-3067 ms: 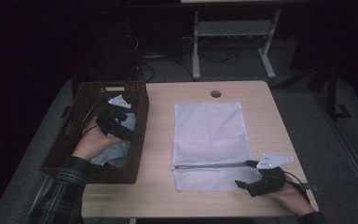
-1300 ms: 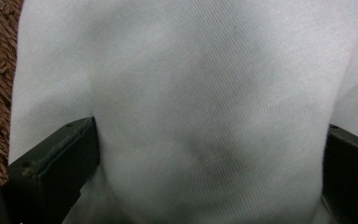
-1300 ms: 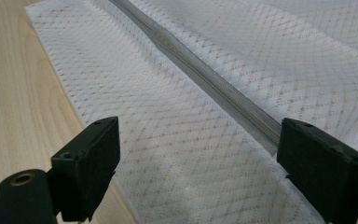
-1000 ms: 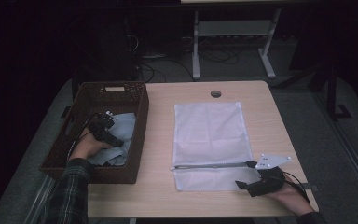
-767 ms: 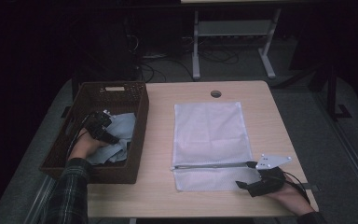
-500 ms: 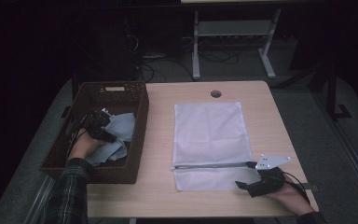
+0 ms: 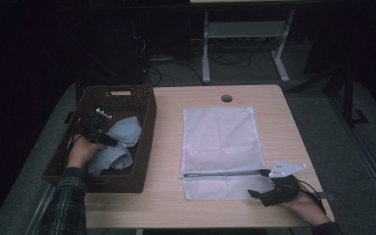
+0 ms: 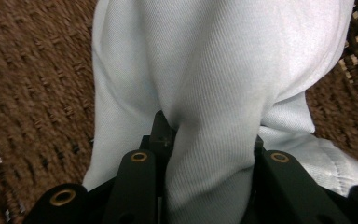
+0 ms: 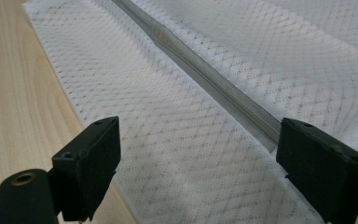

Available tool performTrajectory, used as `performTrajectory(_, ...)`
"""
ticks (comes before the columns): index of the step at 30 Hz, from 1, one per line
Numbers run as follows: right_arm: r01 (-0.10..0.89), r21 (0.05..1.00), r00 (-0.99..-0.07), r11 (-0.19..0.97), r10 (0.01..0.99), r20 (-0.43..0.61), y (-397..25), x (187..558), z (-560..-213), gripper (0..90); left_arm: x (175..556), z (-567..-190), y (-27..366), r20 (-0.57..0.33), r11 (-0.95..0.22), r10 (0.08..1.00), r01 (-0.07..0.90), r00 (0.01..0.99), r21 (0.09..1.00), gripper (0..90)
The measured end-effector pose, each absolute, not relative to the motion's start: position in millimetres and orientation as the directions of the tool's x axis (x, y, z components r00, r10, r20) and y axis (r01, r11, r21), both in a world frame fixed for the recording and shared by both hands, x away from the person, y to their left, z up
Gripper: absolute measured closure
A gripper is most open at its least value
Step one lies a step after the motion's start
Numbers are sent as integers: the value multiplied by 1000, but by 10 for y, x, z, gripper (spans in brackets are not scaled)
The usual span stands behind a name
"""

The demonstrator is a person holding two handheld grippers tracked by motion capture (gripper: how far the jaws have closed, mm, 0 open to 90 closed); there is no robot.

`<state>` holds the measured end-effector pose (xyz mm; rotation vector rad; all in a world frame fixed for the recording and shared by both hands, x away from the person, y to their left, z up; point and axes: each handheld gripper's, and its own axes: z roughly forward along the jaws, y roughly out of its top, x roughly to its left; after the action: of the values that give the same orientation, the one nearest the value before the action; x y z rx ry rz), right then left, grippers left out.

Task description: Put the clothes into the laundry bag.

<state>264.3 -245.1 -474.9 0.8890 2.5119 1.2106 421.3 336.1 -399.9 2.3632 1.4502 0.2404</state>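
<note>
Now, left gripper point(image 7: 108, 140): my jaws pinch a fold of the pale blue cloth point(image 8: 214, 93); three seconds back this hand sat nearer the basket's far end.
Cloth: bunched inside the brown basket point(image 7: 147, 122) at the table's left edge, more gathered than before.
Right gripper point(image 7: 262, 193): my jaws spread wide, unmoved, at the mesh bag's point(image 7: 220, 137) near right corner.
Zipper point(image 9: 214, 79): running between those jaws.
</note>
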Motion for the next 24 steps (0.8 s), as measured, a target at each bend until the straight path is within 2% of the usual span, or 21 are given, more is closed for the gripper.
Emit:
performTrajectory(17, 431, 767, -791, 475, 607, 68, -2450, 2649, -4748, 132, 4031, -3477, 3448, -61, -389, 880, 788, 472, 477, 686)
performTrajectory(24, 430, 767, -790, 476, 609, 65, -2457, 2654, -4750, 132, 3977, -3274, 3403, -75, -394, 870, 779, 487, 488, 685)
